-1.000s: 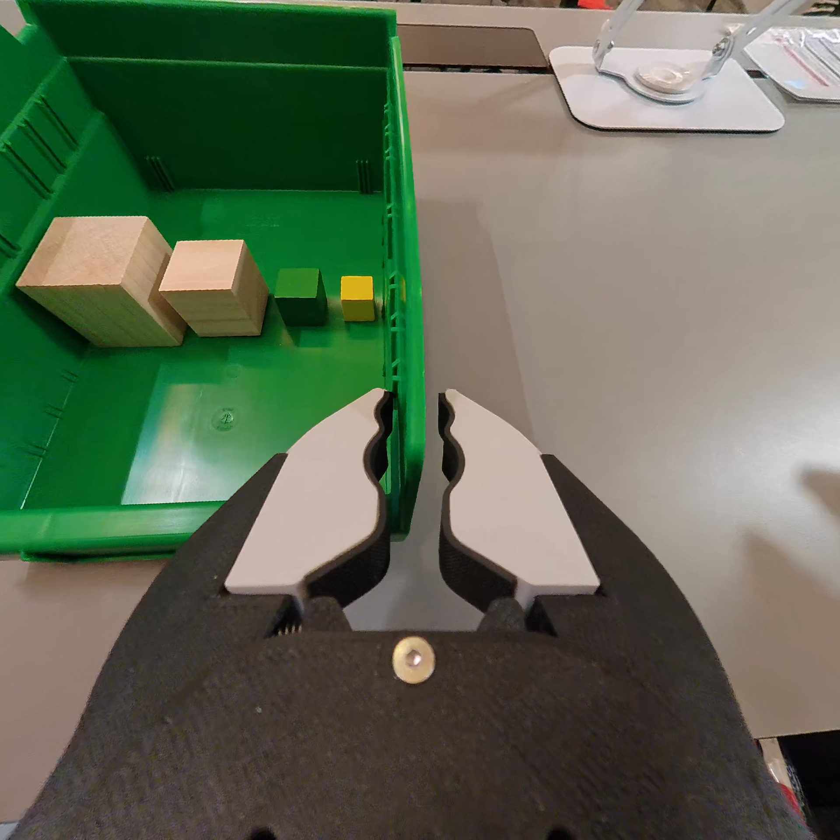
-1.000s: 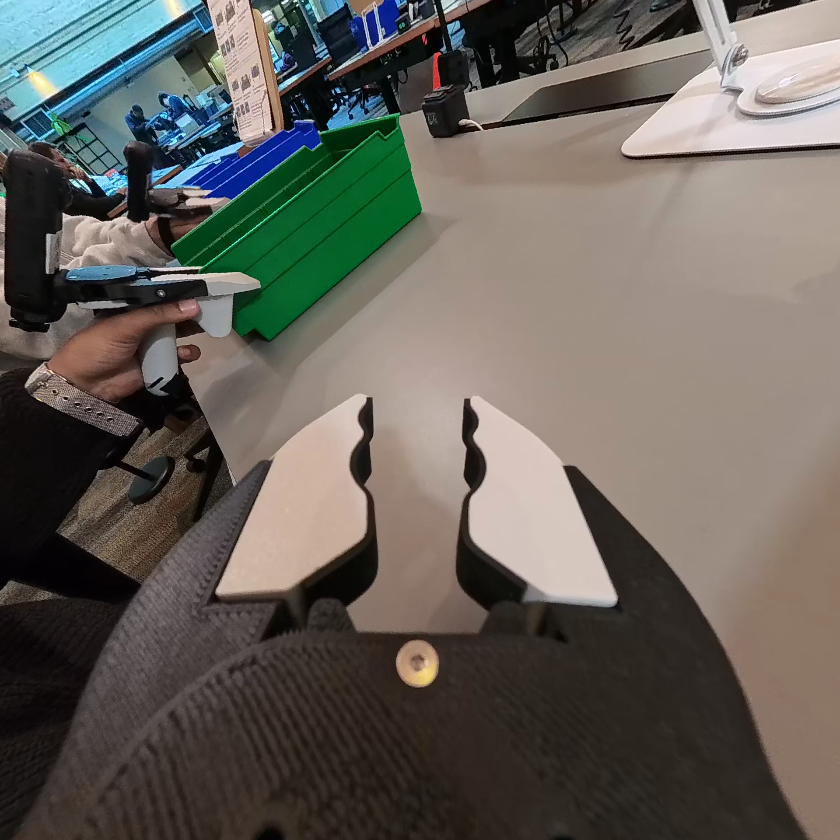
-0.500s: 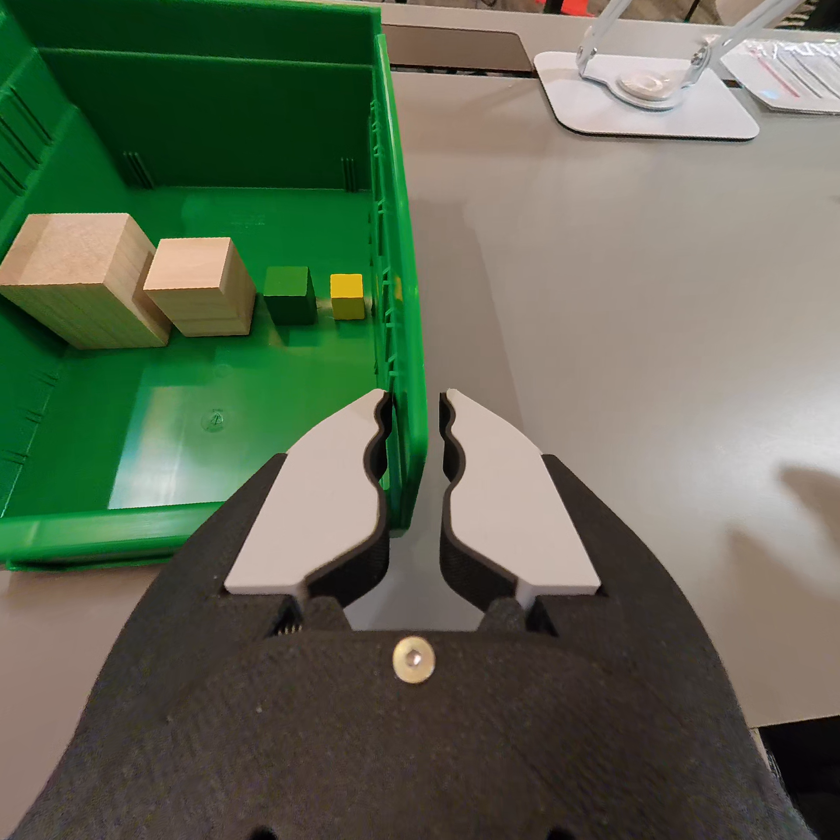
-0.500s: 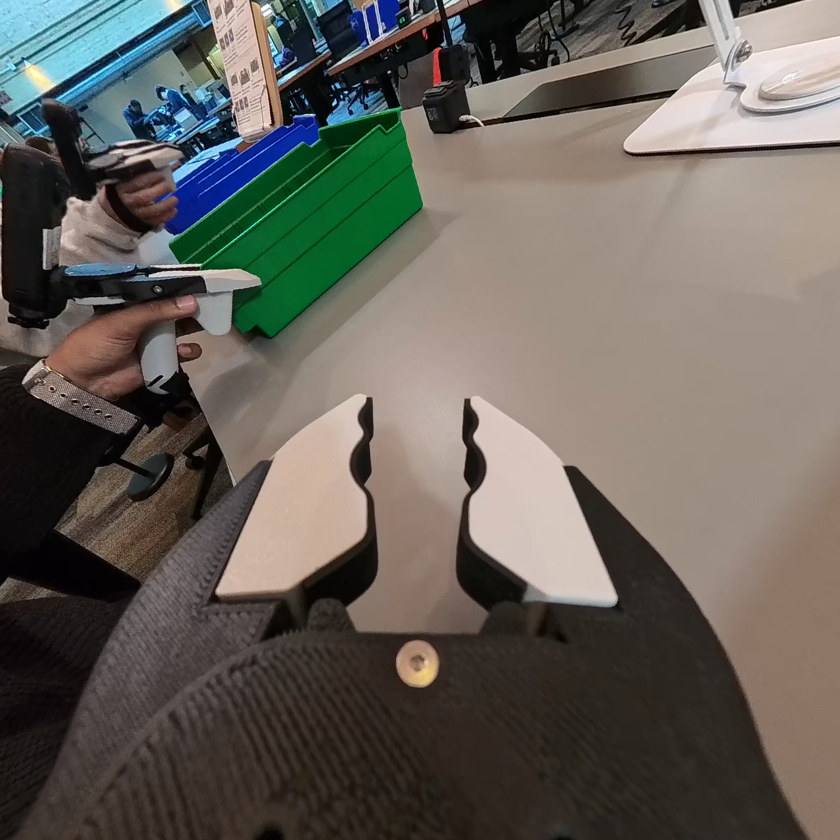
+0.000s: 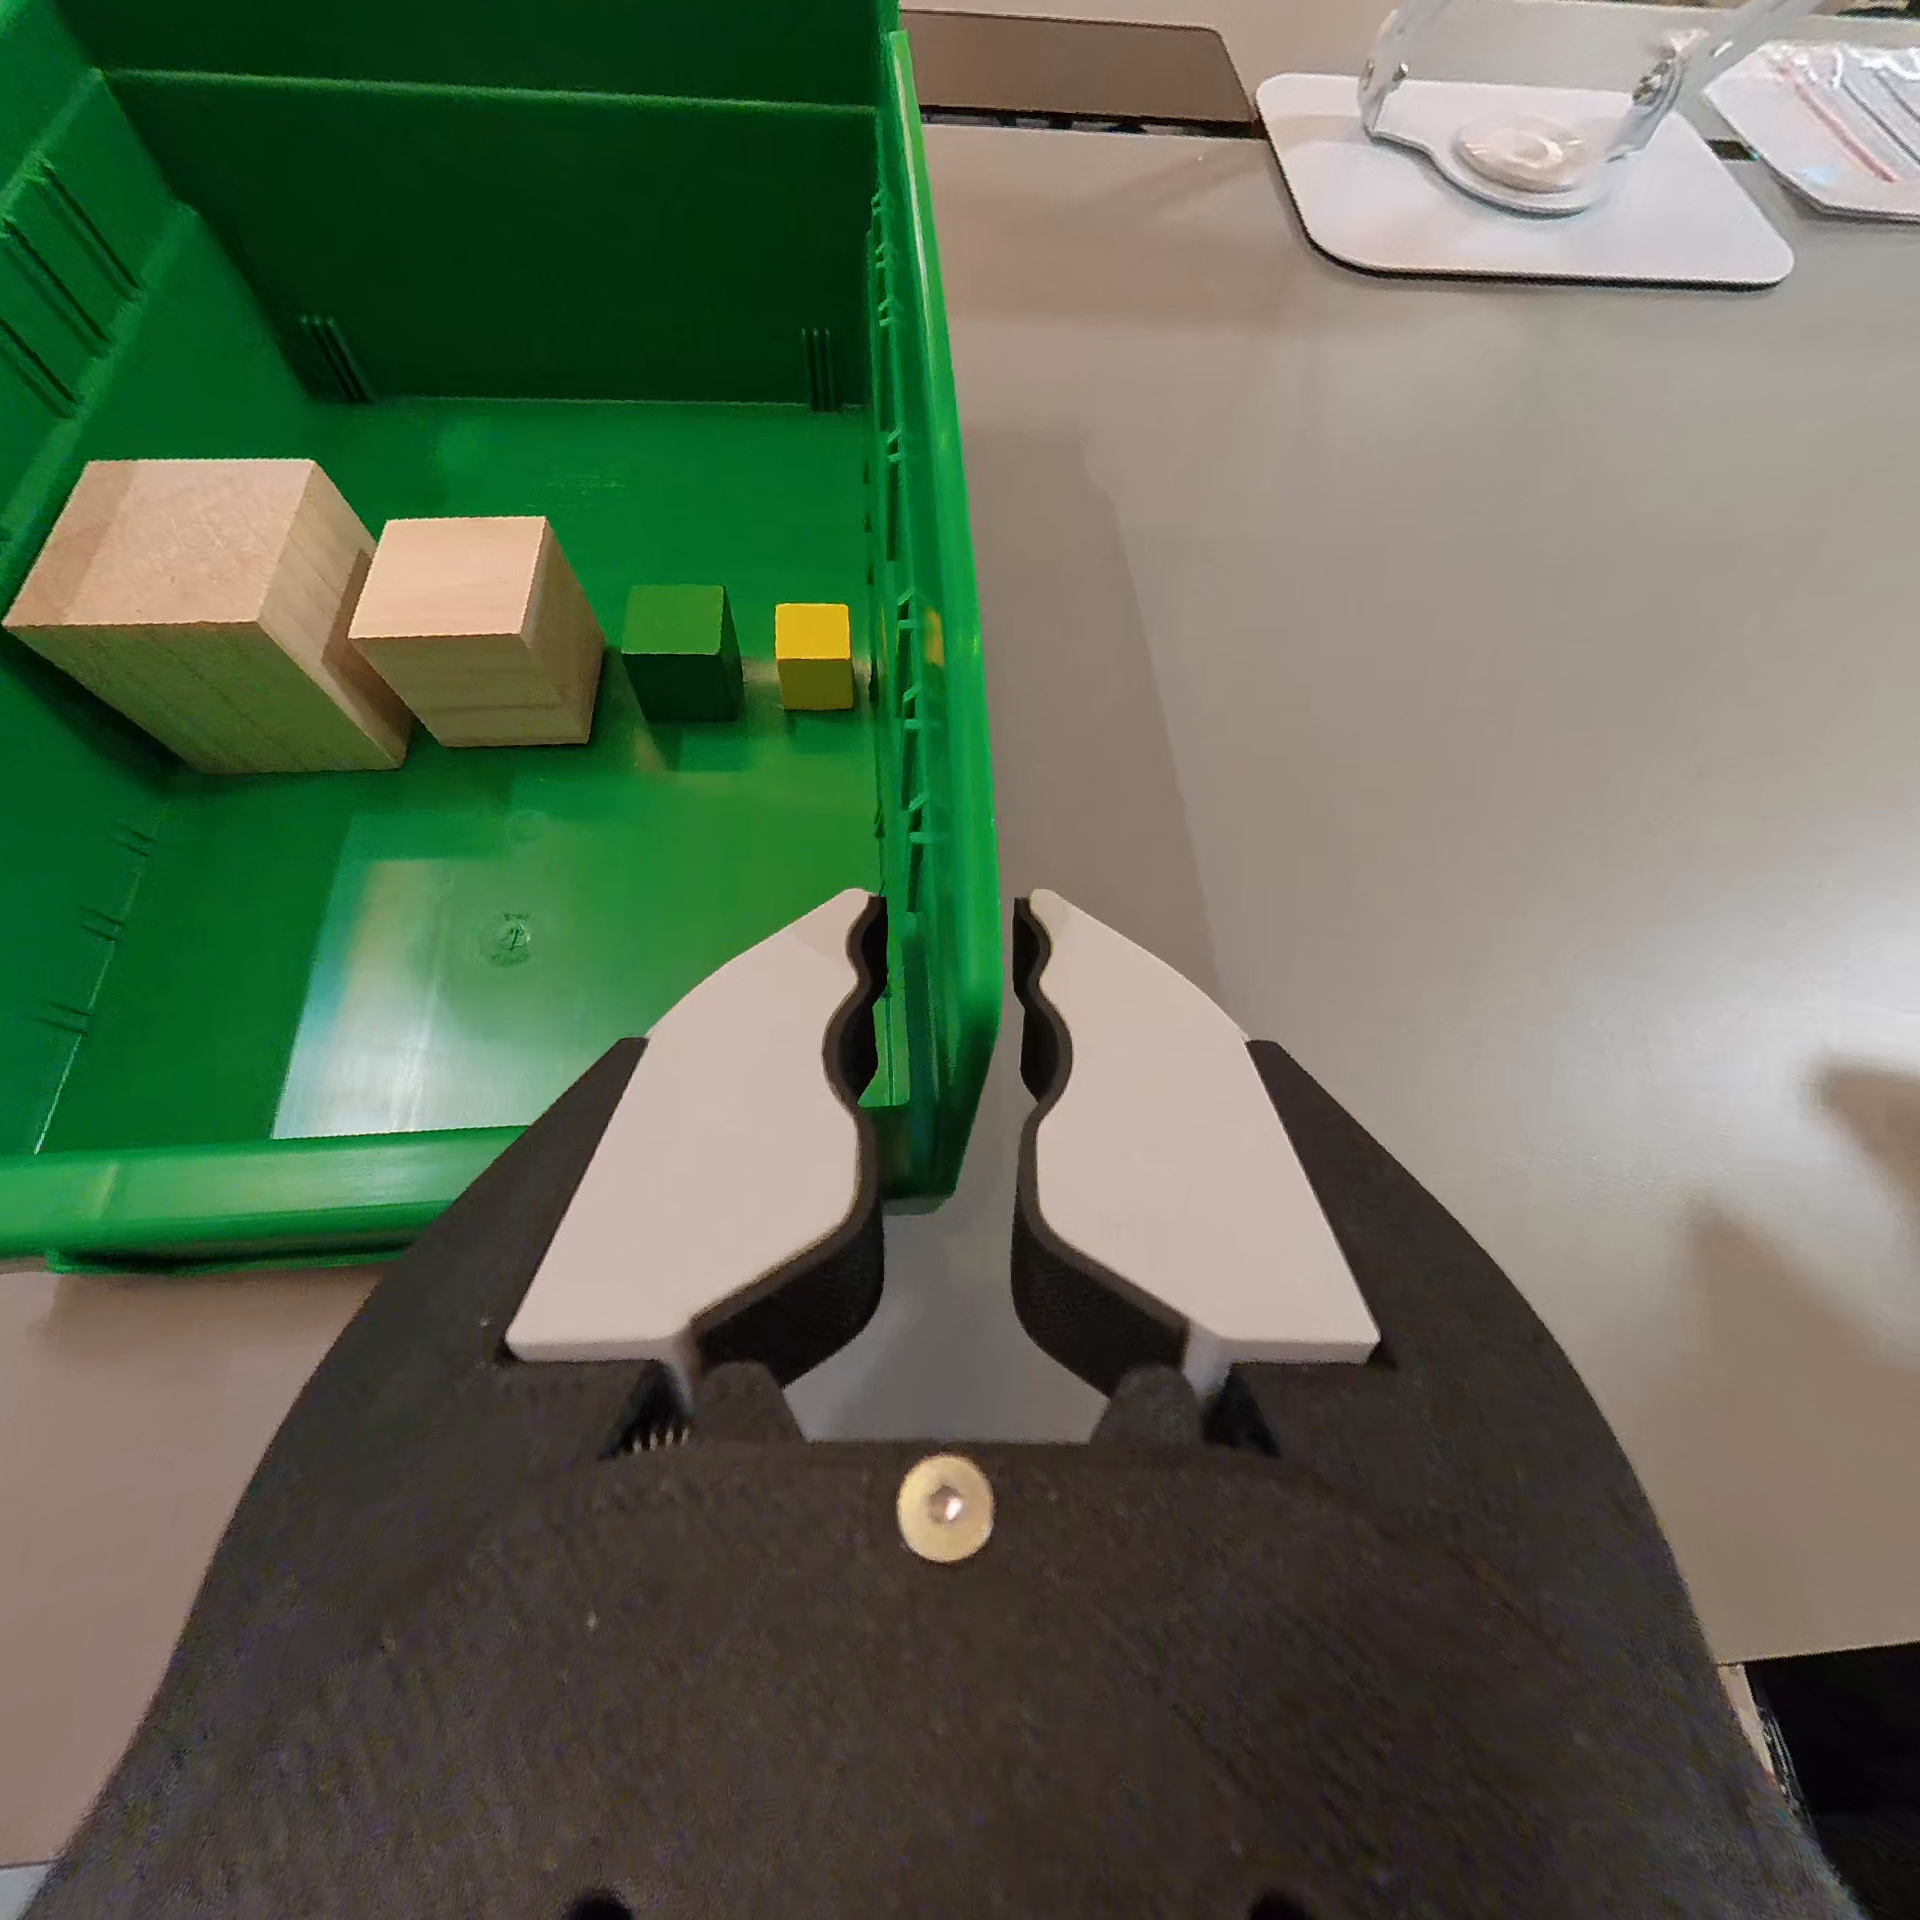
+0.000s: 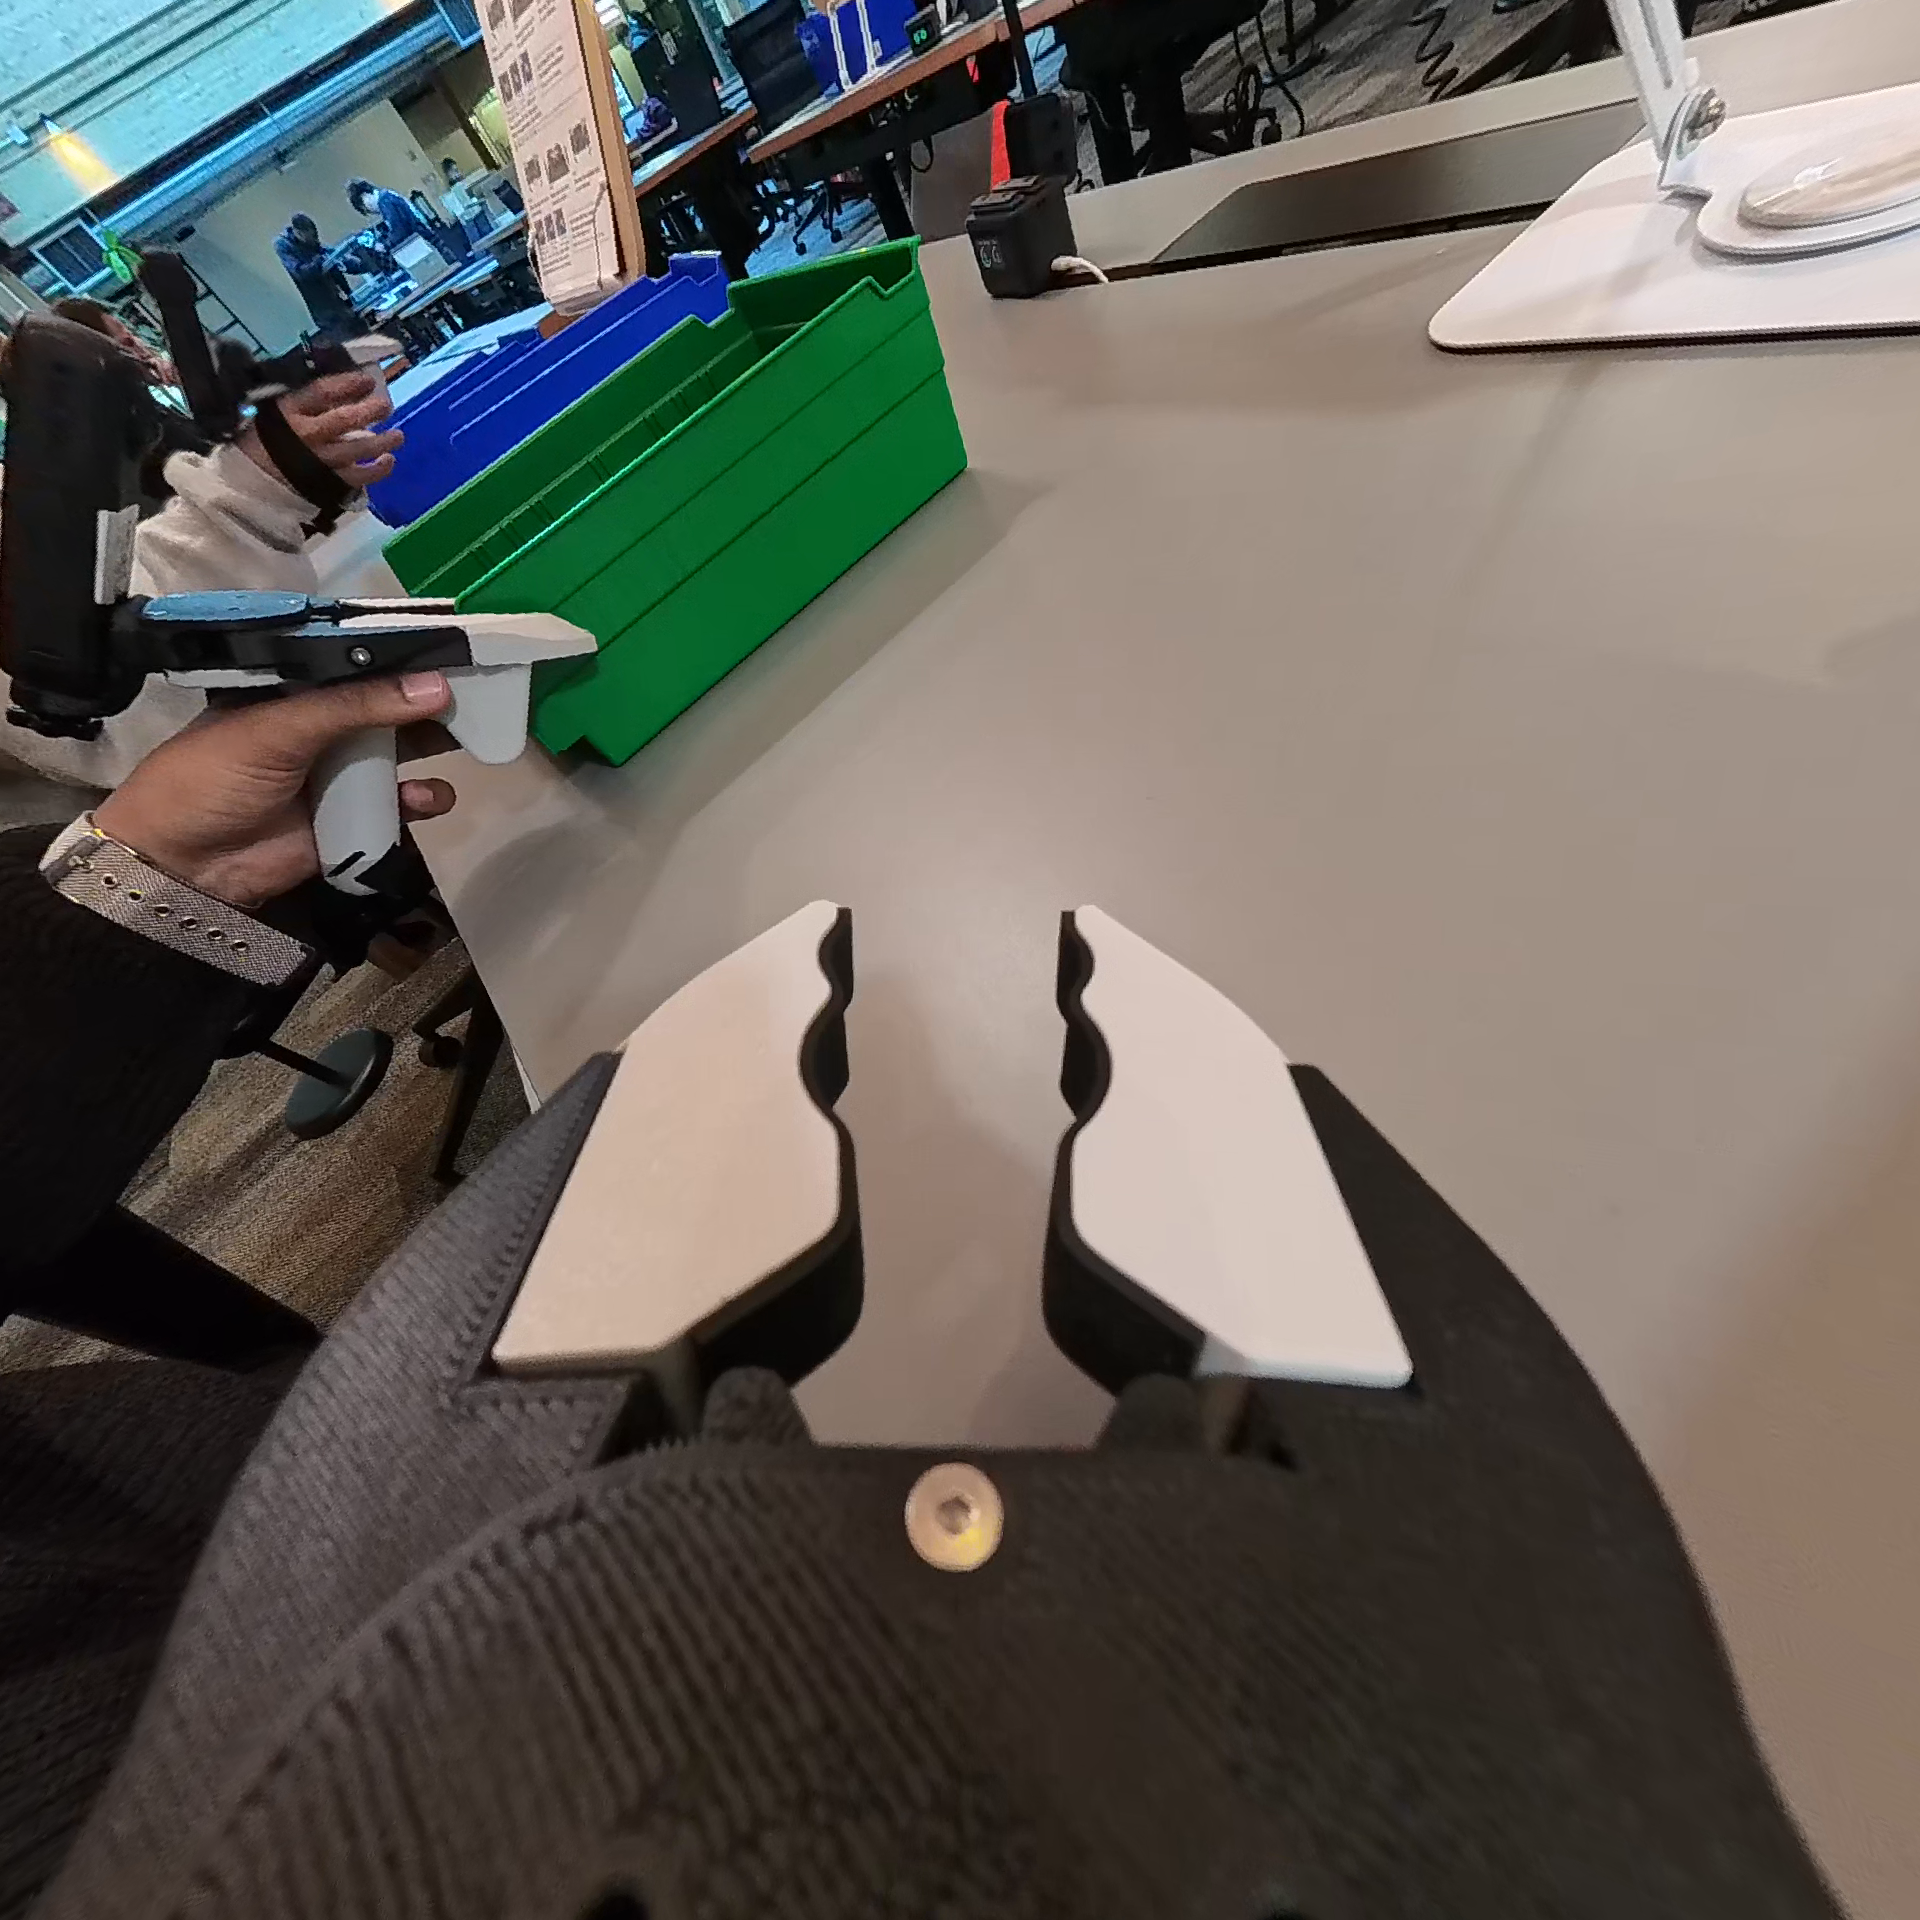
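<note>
A green bin (image 5: 935, 520) stands on the grey table and holds a large wooden block (image 5: 197, 613), a smaller wooden block (image 5: 478, 634), a dark green cube (image 5: 681, 655) and a yellow cube (image 5: 814, 655) in a row. My left gripper (image 5: 945, 904) straddles the bin's right wall near its front corner, with the jaws close on either side of the wall. The right wrist view shows it (image 6: 520, 649) at the bin's (image 6: 727, 520) near corner, held by a hand. My right gripper (image 6: 956, 920) is open and empty above bare table.
A white stand base (image 5: 1538, 229) and a clear plastic bag (image 5: 1849, 135) lie at the table's far right. Blue bins (image 6: 540, 364) sit beyond the green one, and a black device (image 6: 1018, 239) stands at the table's back. Another person (image 6: 229, 499) sits at the left.
The left wrist view shifts slightly while the bin's corner stays fixed between the left jaws. The right gripper has not moved. The person in the background lifted a hand-held tool.
</note>
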Demonstrator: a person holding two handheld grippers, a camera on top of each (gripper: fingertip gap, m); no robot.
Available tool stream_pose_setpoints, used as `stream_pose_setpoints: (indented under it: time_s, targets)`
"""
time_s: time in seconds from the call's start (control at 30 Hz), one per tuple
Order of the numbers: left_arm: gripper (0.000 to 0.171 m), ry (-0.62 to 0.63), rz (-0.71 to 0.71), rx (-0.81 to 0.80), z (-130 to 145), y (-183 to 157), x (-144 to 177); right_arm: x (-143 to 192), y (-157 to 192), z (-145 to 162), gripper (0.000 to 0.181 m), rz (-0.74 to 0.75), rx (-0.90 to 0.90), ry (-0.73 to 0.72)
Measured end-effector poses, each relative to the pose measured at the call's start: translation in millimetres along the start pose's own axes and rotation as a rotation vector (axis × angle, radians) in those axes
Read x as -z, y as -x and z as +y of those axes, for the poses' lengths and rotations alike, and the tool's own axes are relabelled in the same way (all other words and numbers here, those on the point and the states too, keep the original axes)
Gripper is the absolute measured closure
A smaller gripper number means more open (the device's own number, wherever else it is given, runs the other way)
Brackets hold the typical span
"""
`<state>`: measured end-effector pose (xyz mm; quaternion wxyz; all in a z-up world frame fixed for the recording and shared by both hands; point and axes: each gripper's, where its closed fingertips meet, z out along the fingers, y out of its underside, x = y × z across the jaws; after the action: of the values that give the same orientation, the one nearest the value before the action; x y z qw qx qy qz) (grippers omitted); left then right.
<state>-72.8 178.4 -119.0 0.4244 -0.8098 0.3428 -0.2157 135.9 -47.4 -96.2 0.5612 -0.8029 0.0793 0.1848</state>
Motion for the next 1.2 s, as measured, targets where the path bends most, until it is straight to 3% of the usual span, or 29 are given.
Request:
stream_pose_setpoints:
  time_s: [0.27, 0.5, 0.67, 0.8, 1.03, 1.1, 1.2]
  targets:
    - [0.145, -0.086, -0.091, -0.049, -17, 8, 12, 0, 3, -1, 0.142, -0.014, -0.004, -0.006]
    - [0.143, -0.296, -0.150, -0.130, -57, -6, 49, 4, 7, -9, 0.143, -0.042, -0.024, -0.051]
    - [0.139, -0.419, -0.079, -0.167, -79, -39, 73, 2, 6, -8, 0.138, -0.031, -0.020, -0.044]
    - [0.136, -0.349, 0.041, -0.157, -61, -68, 57, 2, 7, -8, 0.138, -0.010, 0.033, -0.041]
    - [0.135, -0.249, 0.146, -0.175, -33, -98, 36, 22, -5, -26, 0.139, 0.183, 0.210, -0.099]
    - [0.135, -0.244, 0.138, -0.186, -31, -96, 34, 42, -18, -43, 0.138, 0.304, 0.239, -0.178]
    - [0.136, -0.235, 0.138, -0.165, -29, -91, 31, 99, -48, -73, 0.136, 0.528, 0.238, -0.366]
